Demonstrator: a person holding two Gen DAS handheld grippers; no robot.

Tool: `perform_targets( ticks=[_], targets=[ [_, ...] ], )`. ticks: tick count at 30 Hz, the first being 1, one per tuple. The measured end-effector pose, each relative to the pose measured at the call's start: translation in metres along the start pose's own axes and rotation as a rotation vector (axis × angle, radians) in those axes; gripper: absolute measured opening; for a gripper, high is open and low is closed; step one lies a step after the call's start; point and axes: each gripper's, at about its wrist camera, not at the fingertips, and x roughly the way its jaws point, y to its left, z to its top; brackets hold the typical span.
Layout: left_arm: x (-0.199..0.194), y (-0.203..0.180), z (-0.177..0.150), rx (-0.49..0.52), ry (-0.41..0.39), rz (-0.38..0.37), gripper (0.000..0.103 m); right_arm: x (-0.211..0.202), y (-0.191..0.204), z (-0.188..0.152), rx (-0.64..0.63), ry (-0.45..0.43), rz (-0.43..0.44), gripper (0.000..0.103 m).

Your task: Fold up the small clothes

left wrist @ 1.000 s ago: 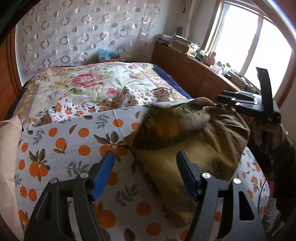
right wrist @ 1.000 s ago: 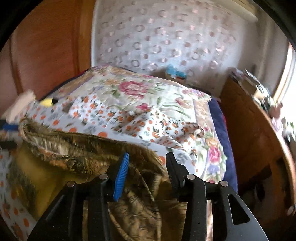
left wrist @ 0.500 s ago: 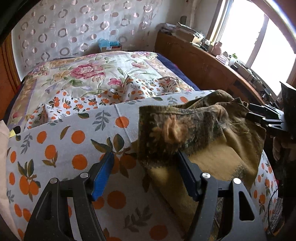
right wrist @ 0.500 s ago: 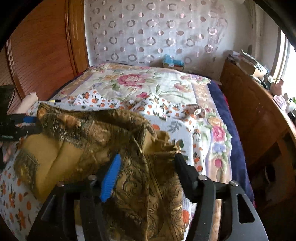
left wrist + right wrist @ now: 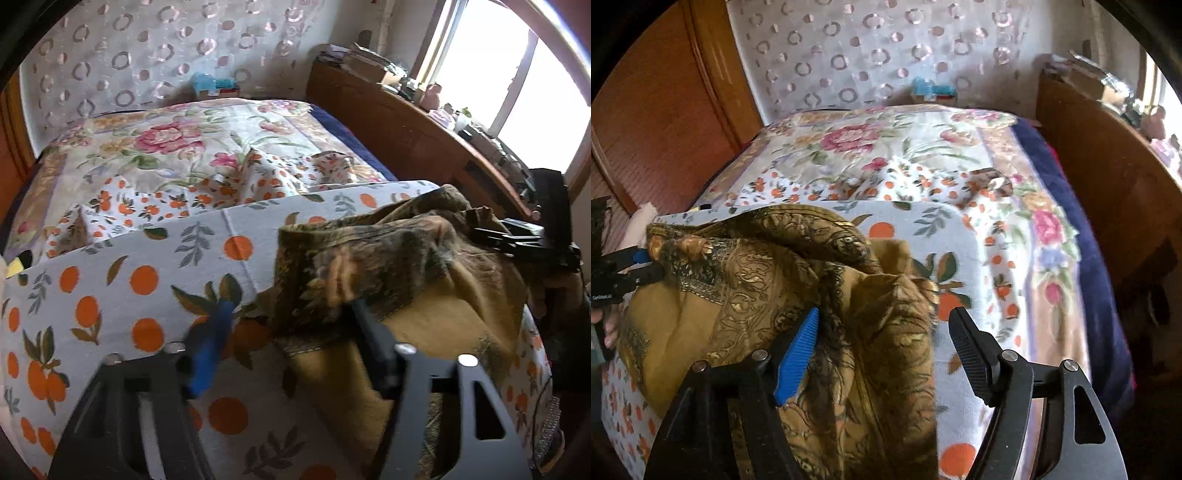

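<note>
An olive-brown patterned garment (image 5: 413,280) lies in a loose heap on the bed (image 5: 110,288), on a white sheet with orange fruit print (image 5: 122,280) that covers the near part of the bed; a floral quilt (image 5: 173,136) covers the far part, up to a curtain with rings (image 5: 122,55). In the left wrist view the garment sits toward the right edge of the bed, with a patterned layer turned over a plain mustard layer. The left tongs (image 5: 291,314) are closing, and the left corner of the turned layer is between the blue finger (image 5: 210,350) and the black one, but the blur hides if the pads already press the cloth. The right tongs (image 5: 886,321) are opening and stand spread; a fold of the garment (image 5: 820,295) lies between them and touches the blue finger, while the black finger is apart from it, over the sheet. In the right wrist view, the left tongs appear at the left edge, at the garment's far corner. A wooden sideboard (image 5: 399,122) stands beside the bed, under a window (image 5: 517,70).
</note>
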Motion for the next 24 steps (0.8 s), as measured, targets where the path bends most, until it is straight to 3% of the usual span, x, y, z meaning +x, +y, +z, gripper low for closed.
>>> perform_targets(
  ticks=[5,7,8,9,10,12,19,24],
  targets=[
    [0.003,-0.001,0.003,0.002,0.004,-0.017,0.041,0.006,-0.003,0.000,-0.013,-0.007,0.013,0.069],
    [0.003,-0.001,0.003,0.001,0.006,-0.025,0.032,0.006,0.003,-0.002,-0.035,-0.003,0.039,0.047],
    [0.003,-0.003,0.003,0.004,0.004,-0.036,0.017,0.007,0.005,-0.003,-0.043,0.002,0.048,0.042],
    [0.003,-0.004,0.004,0.006,0.007,-0.057,0.009,0.007,0.007,-0.004,-0.054,0.004,0.046,0.036],
    [0.001,-0.007,0.003,0.012,0.008,-0.066,0.009,0.007,0.009,-0.004,-0.063,0.001,0.052,0.026],
    [-0.007,-0.012,0.003,0.030,-0.011,-0.048,0.008,0.000,0.013,-0.006,-0.099,-0.030,0.043,0.017],
    [-0.077,-0.030,0.002,0.058,-0.163,-0.096,0.008,-0.042,0.029,-0.015,-0.130,-0.174,0.050,0.014],
    [-0.120,-0.035,0.000,0.091,-0.239,-0.044,0.007,-0.069,0.057,-0.016,-0.174,-0.288,0.049,0.014]
  ],
)
